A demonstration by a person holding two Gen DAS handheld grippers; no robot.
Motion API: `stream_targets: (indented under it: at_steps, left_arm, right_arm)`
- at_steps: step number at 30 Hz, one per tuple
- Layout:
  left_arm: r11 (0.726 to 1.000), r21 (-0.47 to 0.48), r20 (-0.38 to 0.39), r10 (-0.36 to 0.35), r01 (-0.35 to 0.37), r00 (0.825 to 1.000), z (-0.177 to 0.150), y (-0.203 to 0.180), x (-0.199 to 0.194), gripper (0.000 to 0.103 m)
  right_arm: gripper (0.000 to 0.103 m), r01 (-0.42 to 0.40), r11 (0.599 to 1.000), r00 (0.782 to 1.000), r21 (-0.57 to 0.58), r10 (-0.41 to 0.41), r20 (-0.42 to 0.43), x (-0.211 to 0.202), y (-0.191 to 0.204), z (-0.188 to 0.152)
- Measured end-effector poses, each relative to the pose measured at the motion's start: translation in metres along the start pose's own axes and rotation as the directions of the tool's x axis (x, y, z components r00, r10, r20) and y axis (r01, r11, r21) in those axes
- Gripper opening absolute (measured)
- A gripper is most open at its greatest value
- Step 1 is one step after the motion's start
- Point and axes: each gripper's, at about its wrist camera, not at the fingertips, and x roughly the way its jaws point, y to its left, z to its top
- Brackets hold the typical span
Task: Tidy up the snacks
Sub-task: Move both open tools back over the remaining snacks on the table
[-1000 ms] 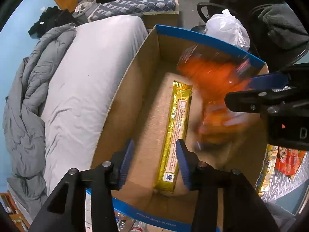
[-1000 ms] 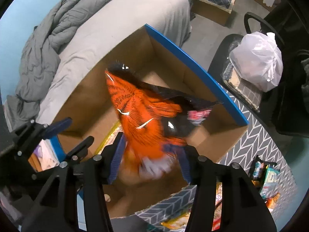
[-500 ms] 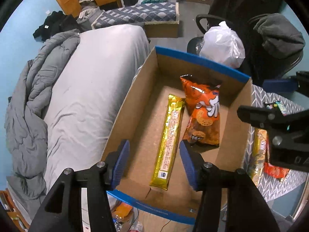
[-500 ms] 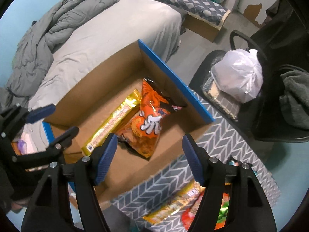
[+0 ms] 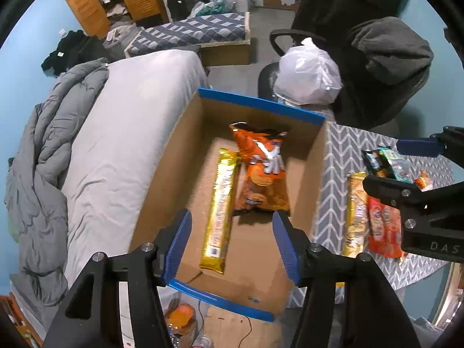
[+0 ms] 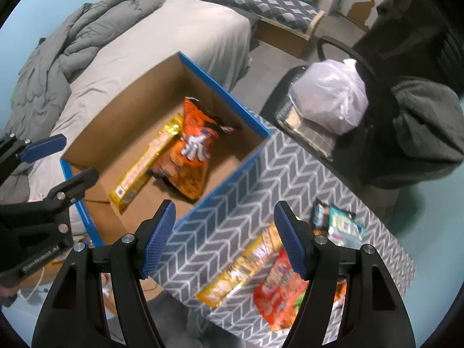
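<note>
A cardboard box with blue rims (image 5: 185, 145) (image 6: 130, 92) holds a long gold snack pack (image 5: 220, 203) (image 6: 145, 159) and an orange chip bag (image 5: 261, 174) (image 6: 191, 150) side by side. On the grey chevron cloth (image 5: 333, 159) (image 6: 255, 188) lie a yellow snack pack (image 5: 355, 214) (image 6: 240, 269), a red snack bag (image 5: 381, 226) (image 6: 281, 287) and a dark and teal packet (image 5: 385, 162) (image 6: 336, 223). My left gripper (image 5: 232, 240) is open and empty above the box's near end. My right gripper (image 6: 224, 239) is open and empty above the cloth, beside the box.
A bed with grey sheet and duvet (image 5: 95, 145) lies left of the box. A chair with a white plastic bag (image 5: 307, 75) (image 6: 330, 95) stands behind the box. A grey garment (image 5: 388, 49) drapes another chair. Bottles and clutter (image 5: 179, 319) lie on the floor below.
The right gripper let go of the orange chip bag into the box, opened, and drew back to the right over the cloth. The left gripper pulled back and up a little.
</note>
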Motion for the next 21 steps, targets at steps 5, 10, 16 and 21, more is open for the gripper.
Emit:
stream_targets:
  at_steps: [5, 10, 16, 21]
  left_arm:
    - [0.999, 0.033, -0.007, -0.024, 0.024, 1.0, -0.003, -0.027, -0.005, 0.059]
    - [0.996, 0.06, -0.027, -0.062, 0.064, 0.998, -0.008, -0.057, -0.008, 0.063]
    - [0.987, 0.129, -0.055, -0.091, 0.097, 0.994, -0.016, -0.098, -0.005, 0.065]
    - [0.978, 0.166, -0.09, -0.112, 0.126, 0.99, -0.02, -0.128, 0.002, 0.07]
  right_arm:
    - [0.071, 0.01, 0.999, 1.0, 0.048, -0.01, -0.005, -0.011, -0.022, -0.026]
    - [0.071, 0.015, 0.993, 1.0, 0.116, -0.013, -0.017, -0.016, -0.05, -0.054]
    - [0.071, 0.014, 0.976, 0.999, 0.217, -0.006, -0.041, -0.018, -0.085, -0.089]
    - [0.071, 0.027, 0.952, 0.998, 0.304, -0.007, -0.067, -0.013, -0.118, -0.124]
